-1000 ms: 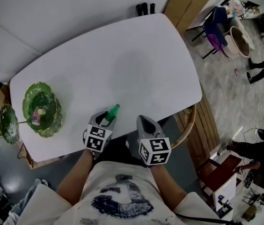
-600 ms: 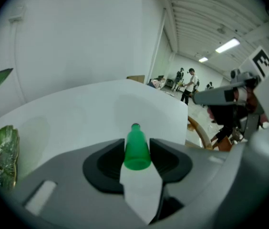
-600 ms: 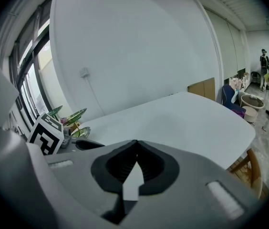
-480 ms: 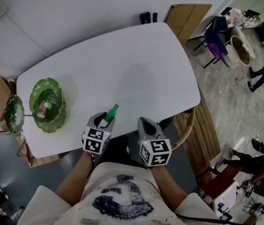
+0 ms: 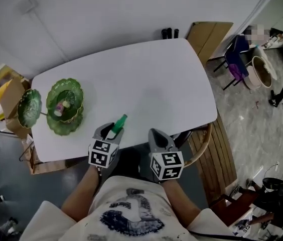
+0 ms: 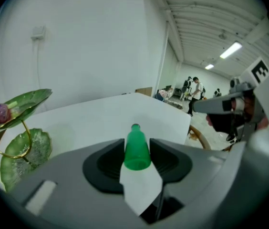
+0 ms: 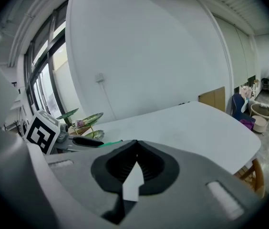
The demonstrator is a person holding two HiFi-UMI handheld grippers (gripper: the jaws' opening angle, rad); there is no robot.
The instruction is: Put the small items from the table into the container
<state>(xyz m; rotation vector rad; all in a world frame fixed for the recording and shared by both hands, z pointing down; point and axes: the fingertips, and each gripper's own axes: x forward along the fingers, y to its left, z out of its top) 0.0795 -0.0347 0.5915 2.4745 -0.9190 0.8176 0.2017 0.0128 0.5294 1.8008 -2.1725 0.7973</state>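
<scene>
Our left gripper (image 6: 137, 143) clamps a small green bottle-shaped piece (image 6: 137, 152) between its 2 jaws. The narrow neck sticks out ahead of the tips, over the near edge of the white bench (image 5: 151, 79). Our right gripper (image 7: 135, 144), just to the right of the left one, has its jaws pressed together with nothing between them. The green leaf-shaped tiered dish (image 5: 65, 104) stands ahead of the left gripper and well to its left. It has small pink and pale pieces (image 5: 61, 106) lying in 1 of its bowls.
</scene>
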